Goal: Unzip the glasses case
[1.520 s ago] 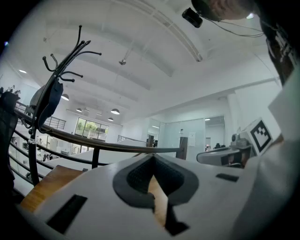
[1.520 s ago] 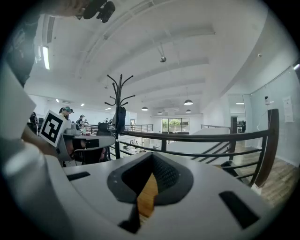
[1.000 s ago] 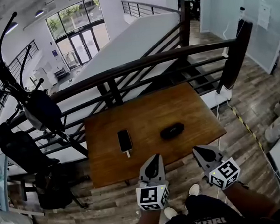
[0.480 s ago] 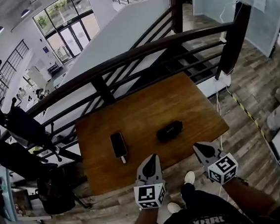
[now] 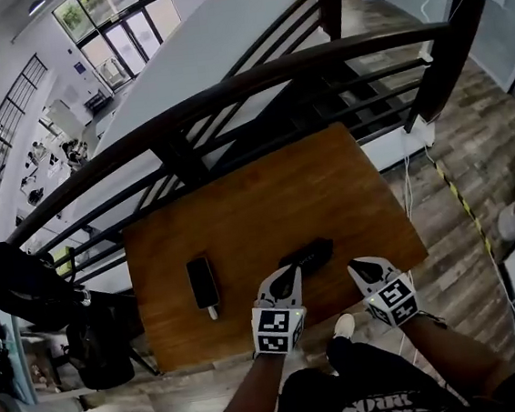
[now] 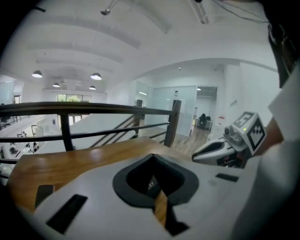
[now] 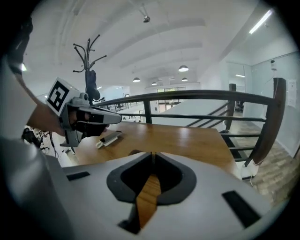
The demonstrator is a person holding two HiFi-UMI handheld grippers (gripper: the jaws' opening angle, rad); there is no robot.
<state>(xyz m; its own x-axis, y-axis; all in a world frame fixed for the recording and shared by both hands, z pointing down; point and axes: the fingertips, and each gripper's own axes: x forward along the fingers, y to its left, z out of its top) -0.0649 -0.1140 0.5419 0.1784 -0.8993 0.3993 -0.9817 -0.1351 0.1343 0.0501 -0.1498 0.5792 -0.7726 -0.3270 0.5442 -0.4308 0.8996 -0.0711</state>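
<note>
In the head view the black glasses case (image 5: 308, 254) lies zipped on the wooden desk (image 5: 265, 190), near the front edge and right of a phone (image 5: 202, 282). The left claw (image 5: 288, 274) has its tip at the case's near end, and the right claw (image 5: 360, 267) hangs just beside the case's other end, not touching it. In the left gripper view the jaws meet at their tips, gripping nothing, with the dark case lying just beyond them. In the right gripper view the jaws are likewise together and empty, over bare wood. This looks like the approach step: next, both claws need to part, one to pin the case and the other to find the zip pull, which no view shows.
</note>
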